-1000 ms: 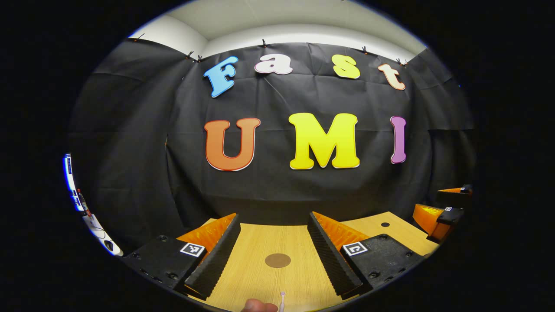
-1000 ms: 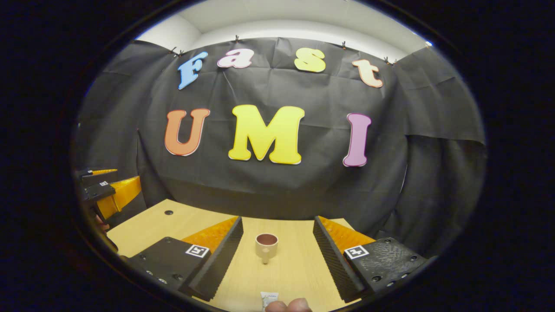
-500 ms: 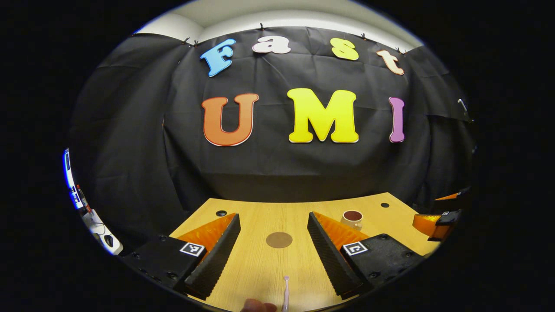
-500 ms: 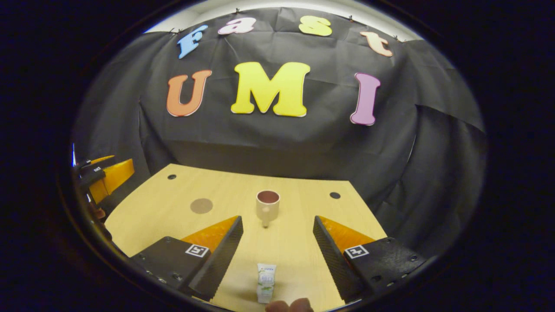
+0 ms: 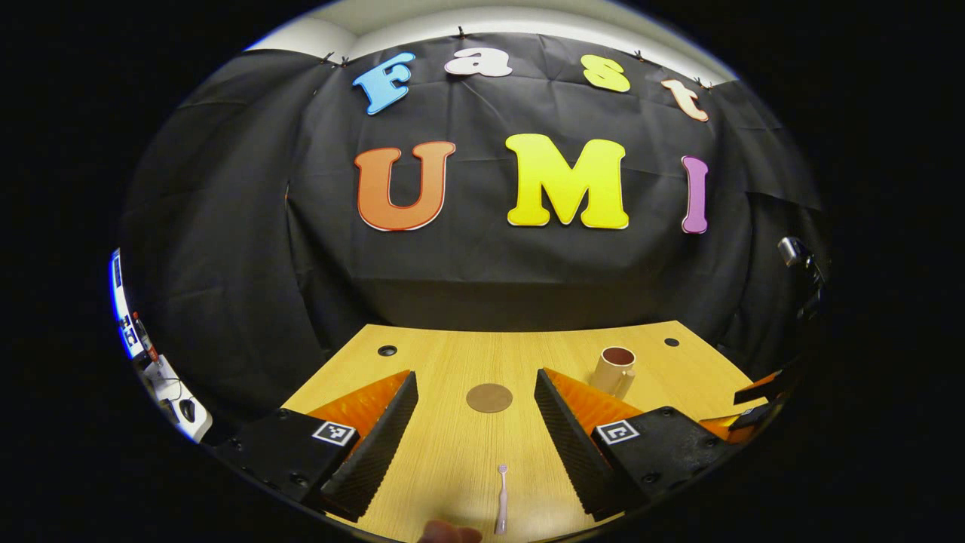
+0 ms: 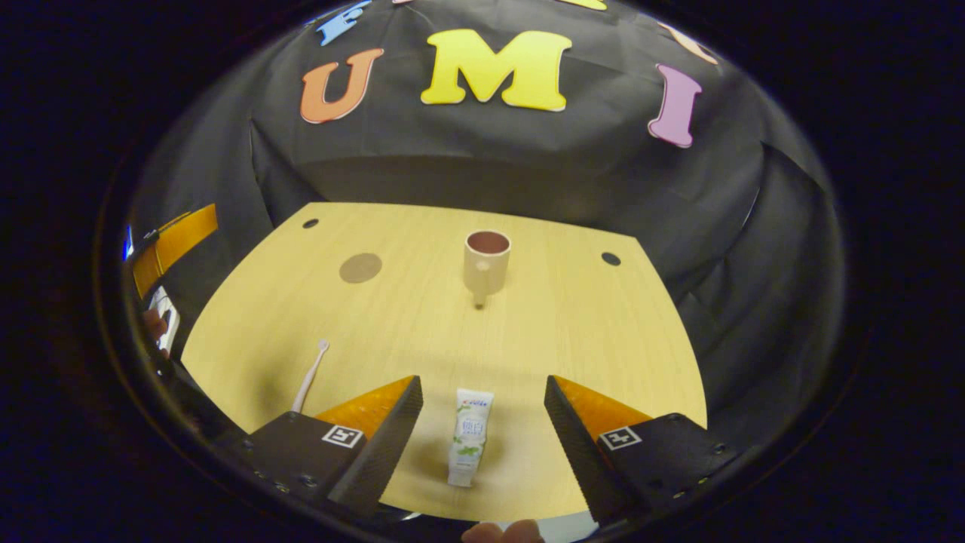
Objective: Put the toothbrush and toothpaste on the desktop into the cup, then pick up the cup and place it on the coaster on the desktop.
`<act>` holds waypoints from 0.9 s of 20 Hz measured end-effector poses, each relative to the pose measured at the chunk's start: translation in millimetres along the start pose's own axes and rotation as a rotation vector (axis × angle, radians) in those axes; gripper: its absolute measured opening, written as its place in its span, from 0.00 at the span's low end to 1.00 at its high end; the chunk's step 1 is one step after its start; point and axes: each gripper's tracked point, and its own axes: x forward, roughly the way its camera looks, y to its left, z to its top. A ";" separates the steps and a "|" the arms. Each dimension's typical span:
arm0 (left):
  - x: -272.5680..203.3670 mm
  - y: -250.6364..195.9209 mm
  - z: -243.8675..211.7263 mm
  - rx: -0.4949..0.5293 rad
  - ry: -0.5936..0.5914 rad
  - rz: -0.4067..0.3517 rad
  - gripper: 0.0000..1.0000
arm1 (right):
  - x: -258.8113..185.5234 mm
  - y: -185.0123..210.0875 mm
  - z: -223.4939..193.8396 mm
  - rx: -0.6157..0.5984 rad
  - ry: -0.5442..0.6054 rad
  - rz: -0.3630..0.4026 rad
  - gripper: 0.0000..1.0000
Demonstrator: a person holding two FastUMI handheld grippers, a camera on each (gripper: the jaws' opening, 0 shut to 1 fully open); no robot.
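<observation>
In the right gripper view a white toothpaste tube [image 6: 469, 437] lies on the wooden desktop [image 6: 573, 332], between the spread fingers of my right gripper [image 6: 482, 396], which hangs open above it. A cream cup [image 6: 485, 261] with a dark inside stands upright farther off. The brown round coaster [image 6: 360, 267] lies to its left. A pale toothbrush [image 6: 310, 375] lies at the left. In the left gripper view my left gripper [image 5: 475, 385] is open over the toothbrush [image 5: 501, 500], with the coaster [image 5: 489, 397] ahead and the cup [image 5: 614, 370] to the right.
Small dark holes [image 6: 611, 259] sit near the desktop's far corners. The other gripper's orange finger [image 6: 175, 240] shows at the left edge of the right gripper view. A fingertip [image 5: 448, 534] shows at the bottom of the left gripper view.
Both grippers have tipped downward, so more of the desktop shows. The toothpaste and toothbrush have come fully into sight between the fingers. Both stay open.
</observation>
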 end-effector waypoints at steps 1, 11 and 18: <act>0.2 2.1 -1.5 0.001 0.004 0.006 1.00 | 5.8 0.3 -10.0 0.003 0.040 -0.001 0.96; -1.2 6.9 -16.2 -0.005 0.055 0.030 1.00 | 33.5 9.1 -69.9 0.048 0.328 0.041 0.97; -2.0 7.2 -20.3 -0.003 0.075 0.029 1.00 | 47.7 13.7 -97.4 0.058 0.462 0.038 0.97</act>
